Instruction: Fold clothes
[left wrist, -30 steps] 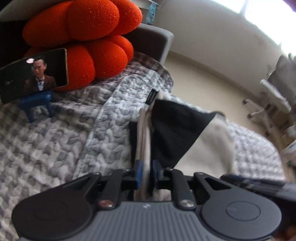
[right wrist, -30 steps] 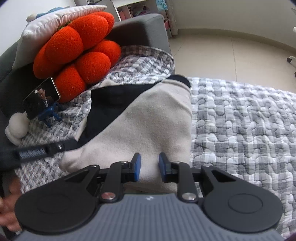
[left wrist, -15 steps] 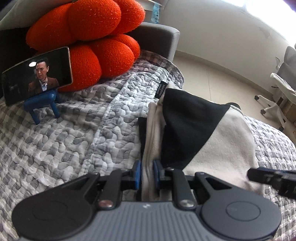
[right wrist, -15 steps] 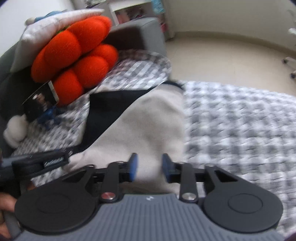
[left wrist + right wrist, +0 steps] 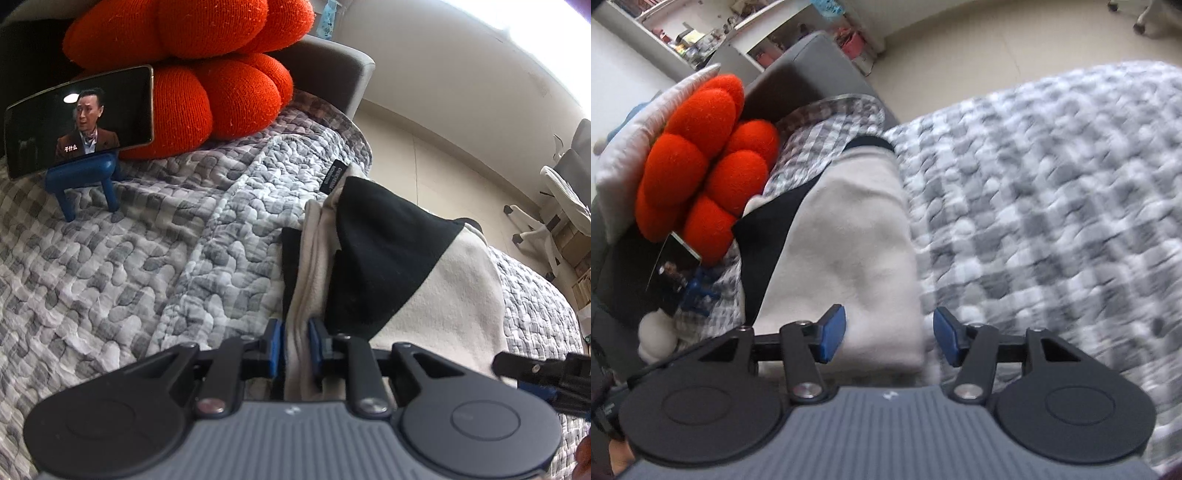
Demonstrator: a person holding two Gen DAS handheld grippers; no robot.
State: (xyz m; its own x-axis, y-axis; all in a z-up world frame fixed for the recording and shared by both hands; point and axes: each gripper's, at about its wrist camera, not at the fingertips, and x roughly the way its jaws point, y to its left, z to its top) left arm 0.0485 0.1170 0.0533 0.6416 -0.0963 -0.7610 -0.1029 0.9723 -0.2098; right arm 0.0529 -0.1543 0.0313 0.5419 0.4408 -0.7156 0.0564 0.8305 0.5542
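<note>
My left gripper (image 5: 295, 345) pinches the cream edge of the folded garment (image 5: 458, 295) on the bed (image 5: 147, 258). The jaws of my right gripper (image 5: 889, 338) are opening, free over its corner.

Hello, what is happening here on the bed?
A person is folding a cream and black garment on a grey quilt. The left gripper is shut on the garment's folded edge. The right gripper is opening, its pads clear of the cloth. A phone plays video nearby.
</note>
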